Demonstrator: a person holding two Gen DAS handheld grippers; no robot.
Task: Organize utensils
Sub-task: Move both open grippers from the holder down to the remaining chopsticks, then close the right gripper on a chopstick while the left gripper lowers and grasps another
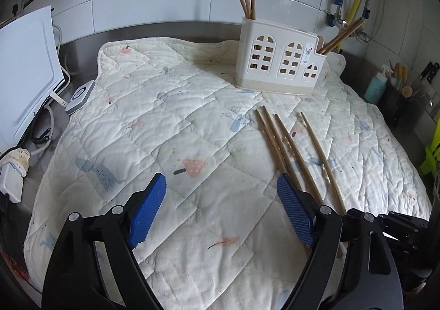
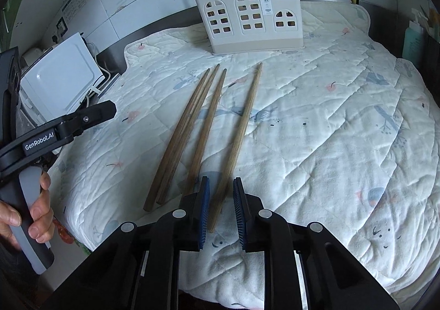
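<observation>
Several wooden chopsticks lie side by side on a quilted cloth; they also show in the left wrist view. A cream utensil holder with window cut-outs stands at the back with chopsticks upright in its left and right ends; it also shows in the left wrist view. My right gripper is partly open, its blue pads either side of the near end of the rightmost chopstick, with gaps on both sides. My left gripper is wide open and empty, left of the chopsticks.
A white appliance with cables and a plug stands left of the cloth. Bottles and a knife block stand at the right on the steel counter. A tiled wall with pipes rises behind the holder. The left gripper's arm crosses the right wrist view's left side.
</observation>
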